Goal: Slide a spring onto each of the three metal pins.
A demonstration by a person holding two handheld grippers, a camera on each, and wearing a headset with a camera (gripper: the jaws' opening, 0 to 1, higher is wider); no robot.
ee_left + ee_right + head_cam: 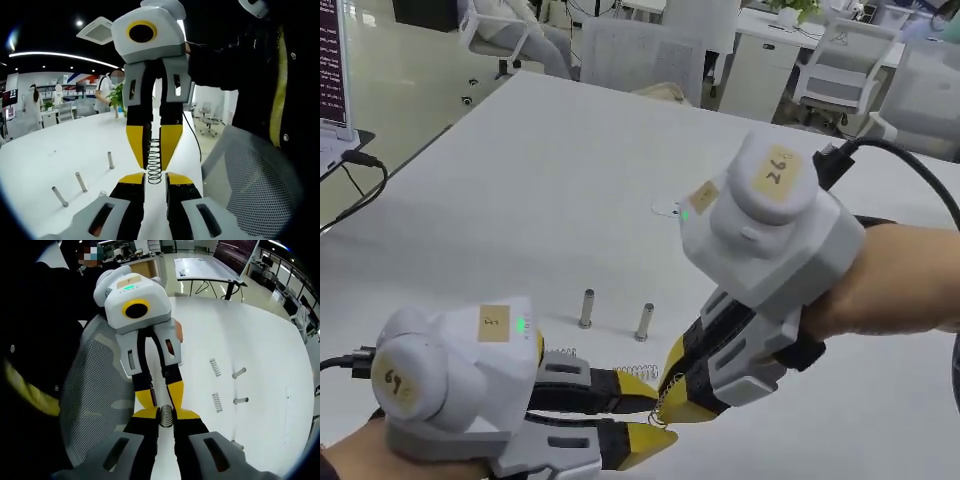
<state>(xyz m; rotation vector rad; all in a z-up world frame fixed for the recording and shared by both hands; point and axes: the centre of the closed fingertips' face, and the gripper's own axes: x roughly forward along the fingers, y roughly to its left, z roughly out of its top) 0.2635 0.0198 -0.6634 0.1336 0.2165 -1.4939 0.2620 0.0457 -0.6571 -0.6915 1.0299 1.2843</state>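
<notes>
Left gripper view gives the nearest part: the left gripper (155, 179) has its jaws almost together around the lower end of one spring (154, 156), but I cannot tell whether they really press it. From the opposite side the right gripper (154, 168) is closed on the same spring, and its yellow tips touch both sides of it. A little farther, two more springs (215, 367) (217, 402) lie flat on the white table (520, 180), near the pins. The three metal pins (81, 181) stand upright in a row, all bare. I judge that no spring is fitted yet, so all three remain to do.
</notes>
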